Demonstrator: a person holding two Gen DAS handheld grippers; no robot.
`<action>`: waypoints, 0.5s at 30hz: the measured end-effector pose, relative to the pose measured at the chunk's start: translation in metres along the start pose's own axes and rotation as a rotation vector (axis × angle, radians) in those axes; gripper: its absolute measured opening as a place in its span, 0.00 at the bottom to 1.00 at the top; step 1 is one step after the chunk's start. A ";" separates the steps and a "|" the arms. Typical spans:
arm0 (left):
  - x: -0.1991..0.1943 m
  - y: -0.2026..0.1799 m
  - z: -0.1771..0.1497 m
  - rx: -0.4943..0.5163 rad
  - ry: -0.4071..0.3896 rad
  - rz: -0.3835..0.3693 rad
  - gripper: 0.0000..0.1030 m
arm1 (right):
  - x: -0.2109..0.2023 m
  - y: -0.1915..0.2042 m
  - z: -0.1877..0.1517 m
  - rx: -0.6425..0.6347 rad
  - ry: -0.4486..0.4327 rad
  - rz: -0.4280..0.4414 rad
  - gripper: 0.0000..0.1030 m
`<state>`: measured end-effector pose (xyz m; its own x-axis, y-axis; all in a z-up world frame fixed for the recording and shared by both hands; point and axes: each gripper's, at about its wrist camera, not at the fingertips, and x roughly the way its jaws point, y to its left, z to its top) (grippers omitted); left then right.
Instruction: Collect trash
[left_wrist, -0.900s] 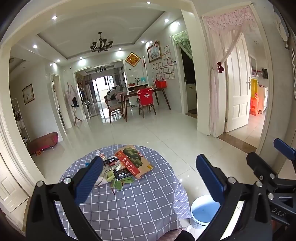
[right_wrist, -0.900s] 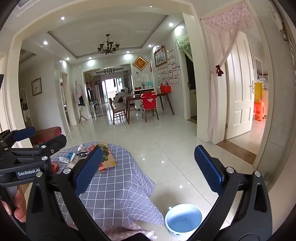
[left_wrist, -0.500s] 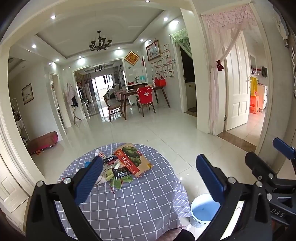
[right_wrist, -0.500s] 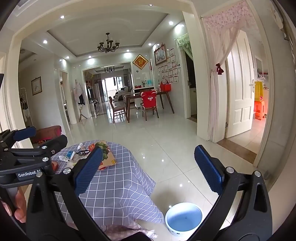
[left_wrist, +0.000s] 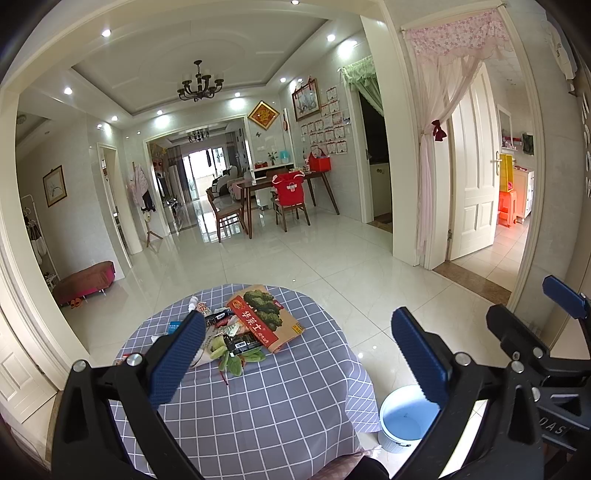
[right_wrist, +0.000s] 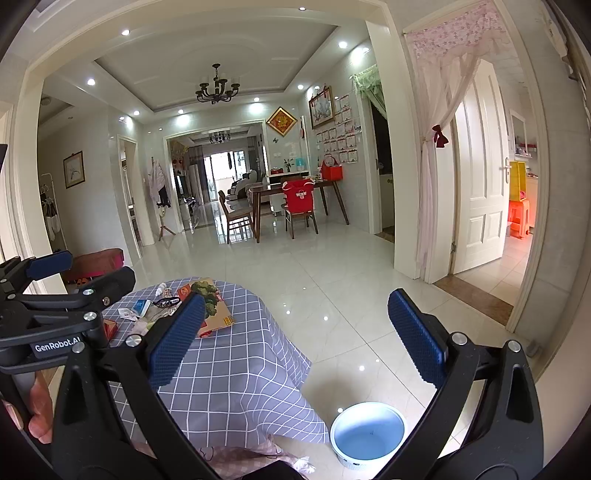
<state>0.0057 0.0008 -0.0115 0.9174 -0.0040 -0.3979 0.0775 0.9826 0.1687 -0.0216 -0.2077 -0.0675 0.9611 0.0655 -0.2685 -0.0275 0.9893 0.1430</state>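
Observation:
A pile of trash lies on a round table with a grey checked cloth (left_wrist: 258, 398): a red and brown flat box (left_wrist: 264, 321) with a green picture, black wrappers (left_wrist: 240, 343), green leaves (left_wrist: 232, 363), a small blue packet (left_wrist: 173, 325). A blue and white bin (left_wrist: 400, 422) stands on the floor right of the table. My left gripper (left_wrist: 297, 354) is open and empty above the table's near side. My right gripper (right_wrist: 295, 339) is open and empty, to the right of the table (right_wrist: 236, 369), above the bin (right_wrist: 367, 432). The box (right_wrist: 210, 310) also shows in the right wrist view.
Glossy white tile floor (left_wrist: 332, 273) spreads beyond the table. A red low stool (left_wrist: 85, 282) stands at the left wall. A dining table with chairs (left_wrist: 280, 199) stands far back. A white door (left_wrist: 472, 192) and curtain are at the right.
Both grippers have drifted slightly; the view has barely shifted. Both stay open and empty.

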 end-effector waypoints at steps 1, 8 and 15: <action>0.000 0.001 0.000 0.000 0.000 -0.001 0.96 | 0.001 0.000 -0.001 0.000 0.001 -0.001 0.94; 0.001 0.001 -0.001 0.001 0.002 -0.003 0.96 | 0.001 0.000 -0.001 0.001 0.001 0.000 0.94; 0.001 0.001 -0.001 0.000 0.002 -0.002 0.96 | 0.000 0.000 0.000 0.001 0.001 0.000 0.94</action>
<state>0.0065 0.0020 -0.0122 0.9166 -0.0057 -0.3998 0.0795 0.9825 0.1682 -0.0213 -0.2074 -0.0681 0.9609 0.0651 -0.2692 -0.0267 0.9892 0.1440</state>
